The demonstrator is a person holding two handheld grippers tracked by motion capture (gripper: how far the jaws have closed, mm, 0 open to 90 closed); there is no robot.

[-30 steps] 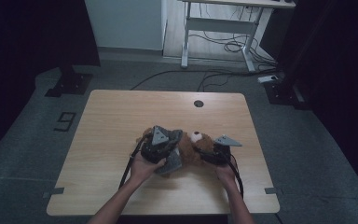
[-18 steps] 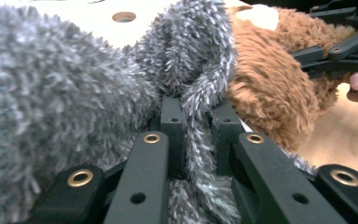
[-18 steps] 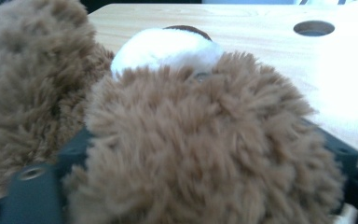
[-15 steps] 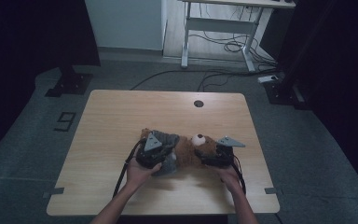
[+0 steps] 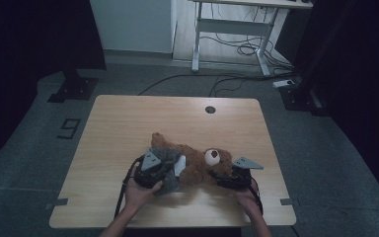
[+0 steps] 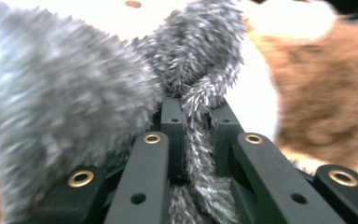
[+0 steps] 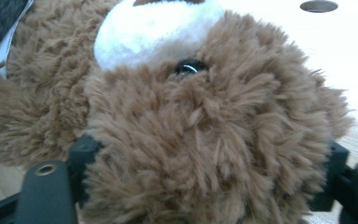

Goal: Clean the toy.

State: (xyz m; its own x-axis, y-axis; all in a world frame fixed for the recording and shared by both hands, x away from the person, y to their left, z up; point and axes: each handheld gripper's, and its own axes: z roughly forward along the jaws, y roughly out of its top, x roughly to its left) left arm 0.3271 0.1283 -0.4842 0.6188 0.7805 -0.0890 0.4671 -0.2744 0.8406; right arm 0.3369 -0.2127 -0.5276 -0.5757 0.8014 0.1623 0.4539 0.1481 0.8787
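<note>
A brown teddy bear (image 5: 197, 167) lies on its back on the wooden table (image 5: 128, 118), with its white muzzle (image 5: 211, 157) turned up. A grey fuzzy garment (image 5: 167, 157) covers its body. My left gripper (image 5: 170, 172) is shut on a fold of that grey garment (image 6: 74, 93), and a strip of fur is pinched between the jaws of the left gripper (image 6: 196, 109). My right gripper (image 5: 218, 178) is at the bear's head (image 7: 191, 116). The jaws of the right gripper (image 7: 209, 149) have just been closing, with the head between them, fur pressed against both sides.
A round cable hole (image 5: 210, 109) sits near the table's far edge. Beyond the table are a white desk frame (image 5: 227, 29) with loose cables (image 5: 246, 49) on the floor and black stand bases (image 5: 74, 89) at left and right. The near table edge (image 5: 177, 222) is just below my hands.
Both hands have drawn back toward the near table edge, and the bear and its grey garment have come along. The left gripper has kept its hold on the garment.
</note>
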